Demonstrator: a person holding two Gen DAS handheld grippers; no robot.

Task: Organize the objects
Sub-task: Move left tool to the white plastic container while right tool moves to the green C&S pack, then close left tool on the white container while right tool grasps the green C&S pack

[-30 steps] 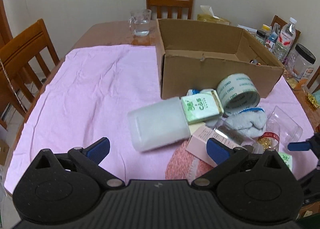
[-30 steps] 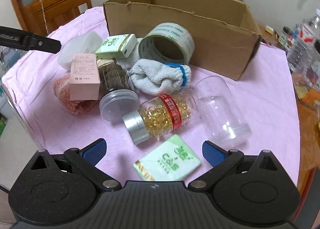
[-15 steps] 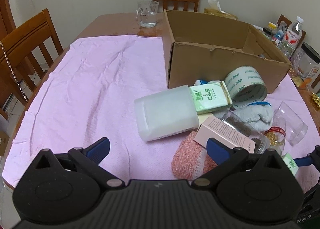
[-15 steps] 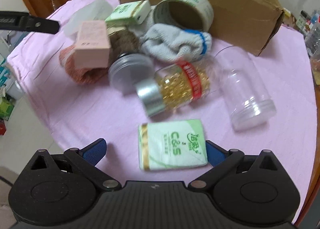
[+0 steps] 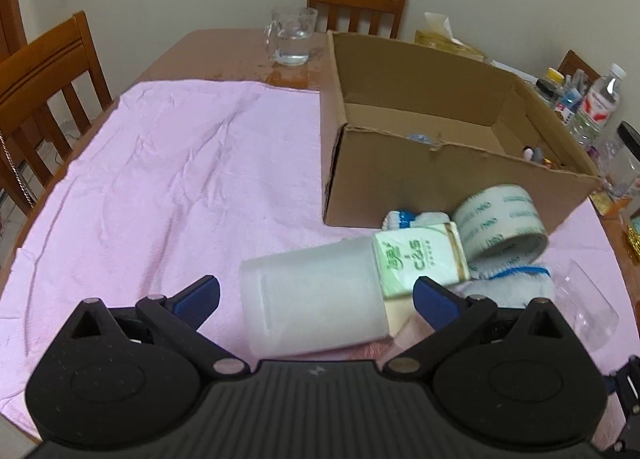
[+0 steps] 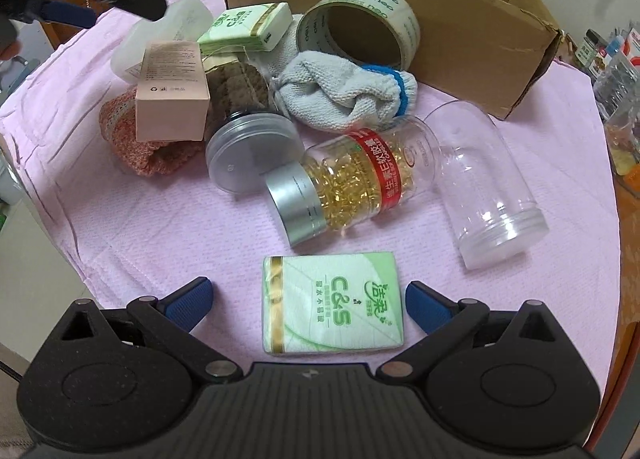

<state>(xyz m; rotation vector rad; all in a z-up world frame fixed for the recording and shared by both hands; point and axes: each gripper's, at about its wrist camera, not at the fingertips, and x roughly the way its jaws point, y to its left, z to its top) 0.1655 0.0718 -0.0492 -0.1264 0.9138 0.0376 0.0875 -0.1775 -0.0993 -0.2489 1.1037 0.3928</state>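
My left gripper [image 5: 316,297] stands open around the near end of a frosted white container [image 5: 312,301] lying on its side. A green tissue pack [image 5: 420,261] leans on that container, with a tape roll [image 5: 500,219] and a grey sock [image 5: 512,287] beyond. My right gripper [image 6: 307,301] is open too, its fingers on either side of a second green tissue pack [image 6: 332,301] flat on the pink cloth [image 6: 160,227]. Ahead lie a capsule jar [image 6: 352,183], a clear empty jar [image 6: 484,183], a lidded jar [image 6: 250,139] and a pink box [image 6: 172,91]. The cardboard box [image 5: 440,139] stands open behind.
A glass mug [image 5: 290,37] stands on the bare wood behind the box. Bottles and jars [image 5: 596,103] crowd the table's right edge. Wooden chairs [image 5: 44,71] stand at the left and far sides. The left half of the pink cloth [image 5: 160,163] holds nothing.
Both grippers have moved forward and down. The left one now straddles the white container; the right one now has the flat tissue pack between its fingers. No object has been lifted.
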